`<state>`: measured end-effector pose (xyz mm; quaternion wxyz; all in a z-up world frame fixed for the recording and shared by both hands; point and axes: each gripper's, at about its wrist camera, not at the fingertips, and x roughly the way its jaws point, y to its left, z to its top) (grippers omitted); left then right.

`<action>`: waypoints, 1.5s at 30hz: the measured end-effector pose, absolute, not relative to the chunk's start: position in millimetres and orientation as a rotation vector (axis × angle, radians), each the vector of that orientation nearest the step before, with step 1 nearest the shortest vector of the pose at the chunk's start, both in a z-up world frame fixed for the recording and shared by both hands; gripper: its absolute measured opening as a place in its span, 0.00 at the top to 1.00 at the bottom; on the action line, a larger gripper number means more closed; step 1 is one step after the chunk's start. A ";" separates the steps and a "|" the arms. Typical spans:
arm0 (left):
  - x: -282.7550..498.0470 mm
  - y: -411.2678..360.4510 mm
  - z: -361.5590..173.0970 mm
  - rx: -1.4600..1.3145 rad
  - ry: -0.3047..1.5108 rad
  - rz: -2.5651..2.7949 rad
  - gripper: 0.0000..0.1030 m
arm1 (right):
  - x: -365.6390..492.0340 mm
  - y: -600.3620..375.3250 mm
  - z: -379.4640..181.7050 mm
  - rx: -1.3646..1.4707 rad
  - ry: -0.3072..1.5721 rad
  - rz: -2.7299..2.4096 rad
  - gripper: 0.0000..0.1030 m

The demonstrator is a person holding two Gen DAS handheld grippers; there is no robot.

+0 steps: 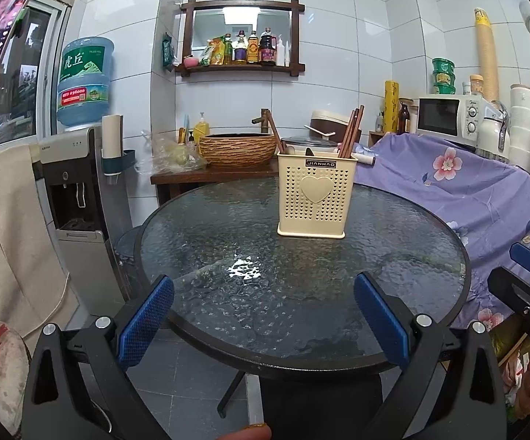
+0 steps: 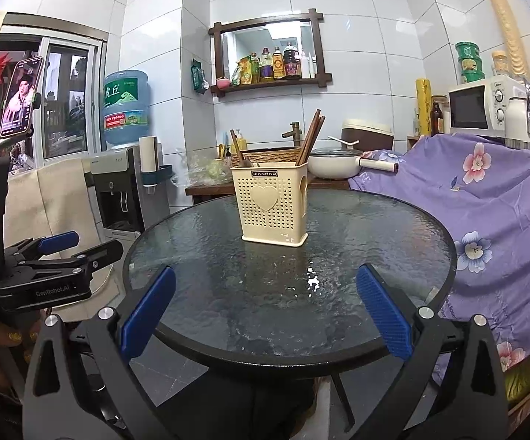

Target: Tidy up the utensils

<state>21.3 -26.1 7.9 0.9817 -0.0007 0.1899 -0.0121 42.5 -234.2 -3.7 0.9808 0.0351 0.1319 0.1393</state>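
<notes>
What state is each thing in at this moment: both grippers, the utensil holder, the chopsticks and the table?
Left gripper: open, empty, held at the table's near edge.
Right gripper: open, empty, held at the near edge.
Cream perforated plastic utensil holder: upright on the table.
Brown wooden chopsticks: standing in the holder, leaning.
Round textured glass table: bare except for the holder.

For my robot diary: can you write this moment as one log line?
left gripper: open, empty | right gripper: open, empty | chopsticks: in utensil holder | glass table: otherwise bare
</notes>
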 end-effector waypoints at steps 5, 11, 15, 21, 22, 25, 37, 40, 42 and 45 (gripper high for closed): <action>21.0 -23.2 6.7 0.002 0.386 -0.021 0.06 | 42.3 -233.1 -5.2 0.072 0.271 0.288 0.06; 20.0 -23.6 8.2 0.008 0.380 -0.010 0.06 | 42.8 -232.8 -6.1 0.072 0.271 0.289 0.06; 20.3 -24.5 8.8 0.016 0.380 -0.008 0.06 | 43.2 -233.5 -6.4 0.073 0.272 0.291 0.06; 21.0 -25.0 8.2 0.018 0.382 -0.007 0.06 | 43.3 -234.3 -7.2 0.072 0.271 0.290 0.06; 20.9 -24.6 8.1 0.018 0.382 -0.006 0.06 | 43.3 -234.4 -7.7 0.072 0.271 0.290 0.06; 21.0 -24.5 7.5 0.018 0.383 -0.007 0.06 | 43.8 -234.3 -8.3 0.071 0.275 0.291 0.06; 23.7 -23.3 5.6 0.006 0.398 -0.020 0.06 | 44.3 -233.4 -9.8 0.070 0.280 0.295 0.06; 23.8 -23.5 6.0 0.006 0.400 -0.020 0.06 | 44.1 -233.7 -10.0 0.072 0.279 0.293 0.06; 23.5 -24.8 6.0 0.011 0.398 -0.018 0.06 | 45.5 -234.9 -9.6 0.075 0.281 0.295 0.06; 24.0 -23.8 5.3 0.011 0.399 -0.019 0.06 | 46.4 -236.2 -9.5 0.078 0.285 0.298 0.06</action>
